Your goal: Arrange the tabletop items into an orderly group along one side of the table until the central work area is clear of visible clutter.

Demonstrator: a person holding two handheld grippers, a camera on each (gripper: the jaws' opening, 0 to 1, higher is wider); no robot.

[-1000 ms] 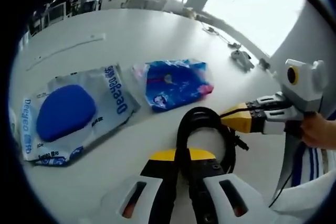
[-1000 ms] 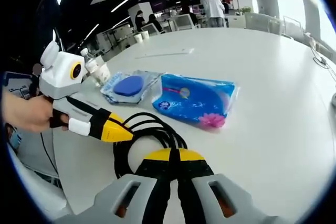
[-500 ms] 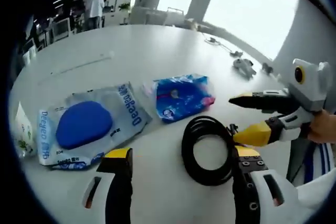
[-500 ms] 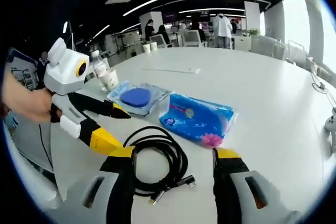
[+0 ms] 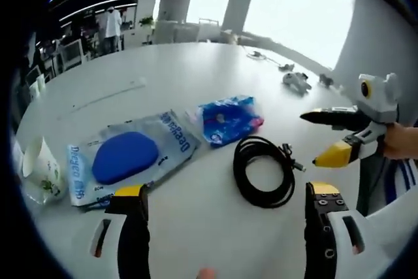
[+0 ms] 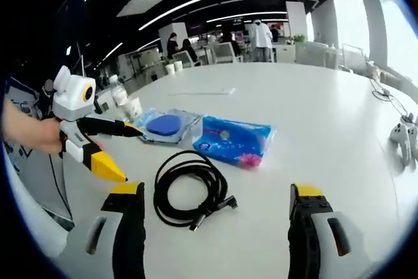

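While both pairs of tongs hang above the worktop (image 6: 339, 115) with nothing between them, these lines run from near to far.

Left tongs (image 5: 225, 223): jaws wide apart, empty, above the worktop's near edge.
Right tongs (image 6: 215, 217): jaws wide apart, empty, just short of the cable.
Black cable (image 6: 189, 187): coiled flat on the worktop nearest both tongs, its plug ends sticking out of the loop; also in the left gripper view (image 5: 263, 171).
Blue packet (image 6: 232, 140): sealed soft pack lying flat just beyond the cable; contents not readable.
Clear pouch (image 5: 127, 158): flat transparent bag holding one blue oval pad, beside the blue packet.
Paper cup (image 5: 42, 169): upright at the worktop's edge next to the pouch; whether anything is in it I cannot tell.
Bottle (image 6: 117, 94): upright past the pouch, near another cup.
White strip (image 5: 108, 94): lying alone, well apart, farther in.
Risk, cable: gripped on one strand, the coil would likely unwind and trail across the centre.
Risk, cup: pushing the pouch sideways could tip the cup over the edge.
Risk, packets: slick film may slip from the jaws.
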